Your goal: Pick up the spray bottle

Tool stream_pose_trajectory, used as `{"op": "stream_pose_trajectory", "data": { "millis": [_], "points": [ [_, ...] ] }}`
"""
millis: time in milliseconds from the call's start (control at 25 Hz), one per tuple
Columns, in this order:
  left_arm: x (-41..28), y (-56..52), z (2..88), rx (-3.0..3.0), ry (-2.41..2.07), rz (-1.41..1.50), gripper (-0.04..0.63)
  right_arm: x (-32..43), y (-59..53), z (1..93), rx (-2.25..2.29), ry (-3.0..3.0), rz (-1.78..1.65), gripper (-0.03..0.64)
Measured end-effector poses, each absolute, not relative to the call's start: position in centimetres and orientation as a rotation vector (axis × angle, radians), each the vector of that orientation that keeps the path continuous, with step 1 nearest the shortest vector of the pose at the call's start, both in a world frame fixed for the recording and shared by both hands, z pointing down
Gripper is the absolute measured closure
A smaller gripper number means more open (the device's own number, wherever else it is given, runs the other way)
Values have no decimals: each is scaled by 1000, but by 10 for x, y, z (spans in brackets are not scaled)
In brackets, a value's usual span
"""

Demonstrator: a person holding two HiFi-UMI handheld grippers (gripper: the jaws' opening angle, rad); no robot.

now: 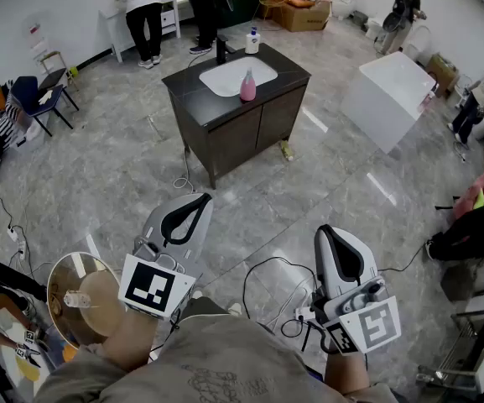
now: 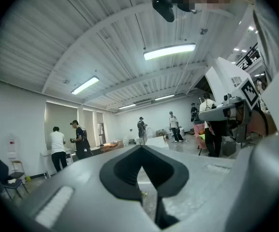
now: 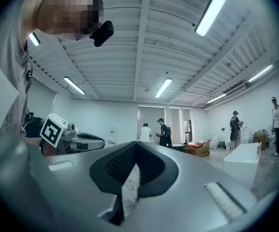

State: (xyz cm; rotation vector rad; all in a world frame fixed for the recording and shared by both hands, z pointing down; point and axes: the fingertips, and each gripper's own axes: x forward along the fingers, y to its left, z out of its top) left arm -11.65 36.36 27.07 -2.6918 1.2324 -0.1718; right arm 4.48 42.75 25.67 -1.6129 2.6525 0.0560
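The pink spray bottle (image 1: 248, 85) stands upright on the dark vanity counter (image 1: 292, 72), at the right rim of the white sink (image 1: 227, 75), far ahead of me across the floor. My left gripper (image 1: 198, 198) and right gripper (image 1: 325, 229) are held low near my body, both pointing forward. Each is shut with nothing between its jaws. In the left gripper view the left gripper (image 2: 140, 151) points up toward the ceiling, and the right gripper (image 3: 135, 146) does the same in its own view. Neither gripper view shows the bottle.
A white pump bottle (image 1: 252, 40) and a black tap (image 1: 221, 51) stand at the counter's back. A white bathtub (image 1: 392, 91) lies to the right, chairs (image 1: 40, 99) to the left. Cables (image 1: 267, 280) trail on the floor by my feet. A round wooden stool (image 1: 82, 296) is at my left. People stand at the back.
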Motion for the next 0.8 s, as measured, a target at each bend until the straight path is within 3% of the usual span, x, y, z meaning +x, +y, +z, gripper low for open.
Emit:
{"op": "stream_pose_trajectory", "data": {
  "millis": [800],
  "points": [
    [-102,367,275,-2747,1261,-157,595,60,431,263,-1641,2673,51,589]
  ]
}}
